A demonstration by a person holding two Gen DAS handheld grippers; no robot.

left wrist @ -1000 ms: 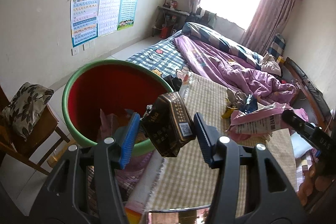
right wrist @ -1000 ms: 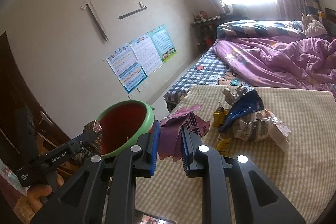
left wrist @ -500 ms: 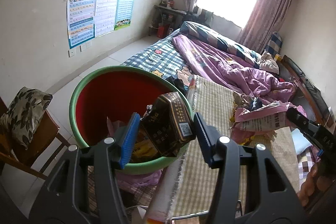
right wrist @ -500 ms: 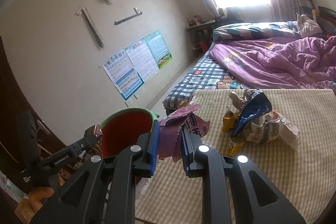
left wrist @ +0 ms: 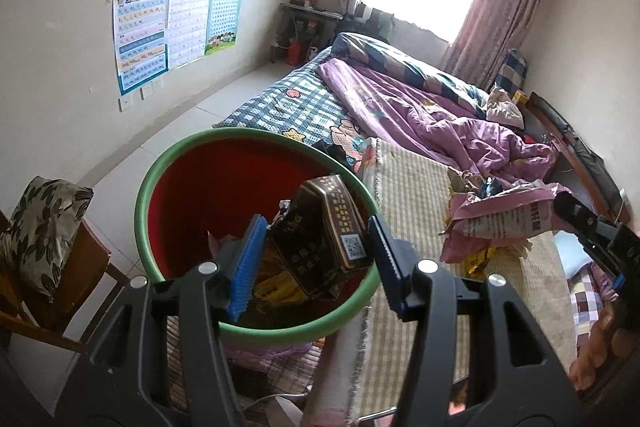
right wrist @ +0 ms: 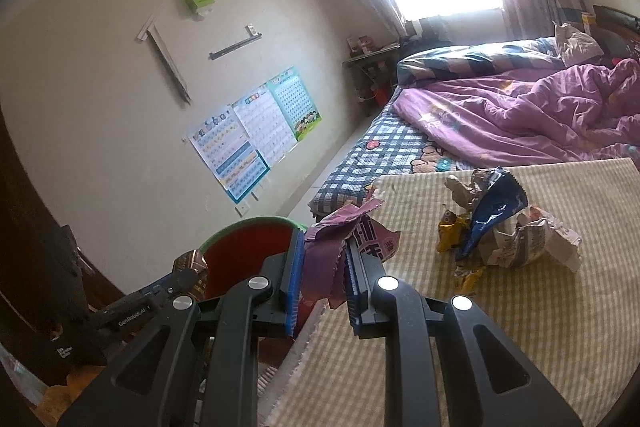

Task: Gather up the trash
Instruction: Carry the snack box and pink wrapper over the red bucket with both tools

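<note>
Holding dark QR-coded carton [left wrist: 324, 235] above bin [left wrist: 256, 147].

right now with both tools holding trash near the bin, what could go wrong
1. The dark carton sits loosely between the left tool's wide-set fingers, over the near rim of the bin; it might tip out onto the mat.
2. The right tool pinches only a corner of the pink wrapper, still over the checked mat and short of the bin; a slip would drop it there.
</note>
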